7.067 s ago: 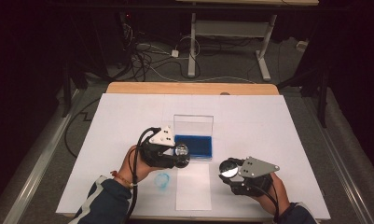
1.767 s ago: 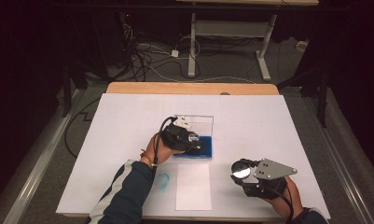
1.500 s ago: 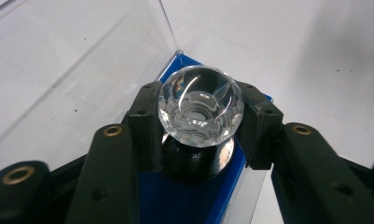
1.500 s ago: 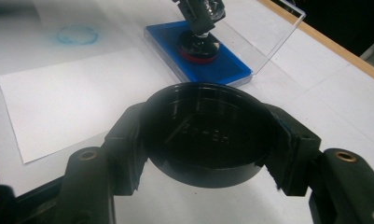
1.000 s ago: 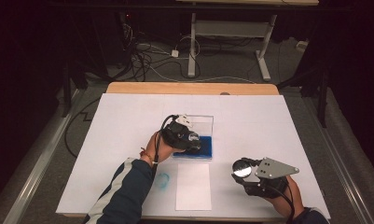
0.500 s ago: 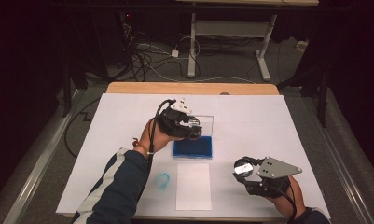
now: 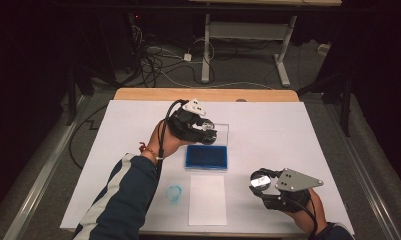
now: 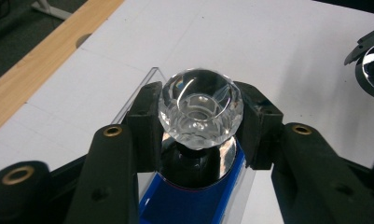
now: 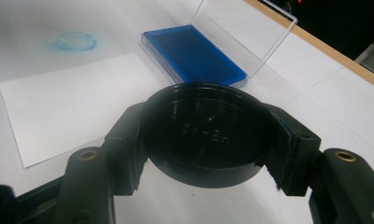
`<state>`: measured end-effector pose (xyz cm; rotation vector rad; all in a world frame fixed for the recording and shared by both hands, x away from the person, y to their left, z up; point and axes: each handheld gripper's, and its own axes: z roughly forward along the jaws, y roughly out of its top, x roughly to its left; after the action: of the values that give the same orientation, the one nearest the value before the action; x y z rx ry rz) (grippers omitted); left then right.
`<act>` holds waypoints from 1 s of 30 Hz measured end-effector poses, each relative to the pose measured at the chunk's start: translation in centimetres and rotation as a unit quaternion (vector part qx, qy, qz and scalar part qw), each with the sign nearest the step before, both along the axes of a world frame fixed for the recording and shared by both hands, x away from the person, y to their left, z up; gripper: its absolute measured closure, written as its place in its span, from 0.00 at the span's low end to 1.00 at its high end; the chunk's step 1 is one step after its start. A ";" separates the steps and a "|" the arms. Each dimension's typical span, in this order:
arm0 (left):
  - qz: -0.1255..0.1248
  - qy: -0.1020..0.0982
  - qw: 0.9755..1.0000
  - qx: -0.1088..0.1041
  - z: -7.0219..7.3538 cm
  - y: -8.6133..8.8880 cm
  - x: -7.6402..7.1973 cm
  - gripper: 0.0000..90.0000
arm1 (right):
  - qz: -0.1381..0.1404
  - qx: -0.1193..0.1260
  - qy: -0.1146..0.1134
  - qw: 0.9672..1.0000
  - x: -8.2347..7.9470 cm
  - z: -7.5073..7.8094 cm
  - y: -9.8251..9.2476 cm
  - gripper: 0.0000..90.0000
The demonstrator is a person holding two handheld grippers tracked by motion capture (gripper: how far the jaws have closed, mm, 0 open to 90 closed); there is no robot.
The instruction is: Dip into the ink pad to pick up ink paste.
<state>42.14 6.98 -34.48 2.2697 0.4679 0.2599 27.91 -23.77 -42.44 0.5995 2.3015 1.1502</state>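
Left gripper (image 7: 206, 132) hangs above the table with its jaws clamped on a faceted clear-knobbed stamp (image 8: 201, 109), whose round base shows below the knob in the left gripper view. Directly beneath and just nearer the person than this gripper sits the blue ink pad (image 7: 206, 156), its clear lid (image 9: 246, 35) standing open on the far side. Right gripper (image 7: 262, 184) rests low over the table, well apart from the left one and toward the person's right, jaws closed on a round black cap (image 9: 208, 130). Between the two grippers, near the front edge, lies a blank white sheet (image 7: 207, 199); beside it, below the left gripper's forearm, is a faint blue ring-shaped mark (image 7: 174, 193) on the white table covering (image 7: 298, 130). Beyond the left gripper a strip of bare wooden tabletop (image 7: 153, 94) shows, then a dark room with grey floor, tangled cables (image 7: 158, 62) and the white legs of another desk (image 7: 243, 37).
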 end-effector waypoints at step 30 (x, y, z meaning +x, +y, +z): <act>0.011 0.034 0.999 0.025 -8.5 -0.8 0.8 0.60 | 0.007 -0.015 0.005 1.000 0.0 -0.4 0.3 0.43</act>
<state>42.95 6.21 -43.01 2.3287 0.5276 0.2075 27.87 -23.45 -42.89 0.5802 2.3294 1.1198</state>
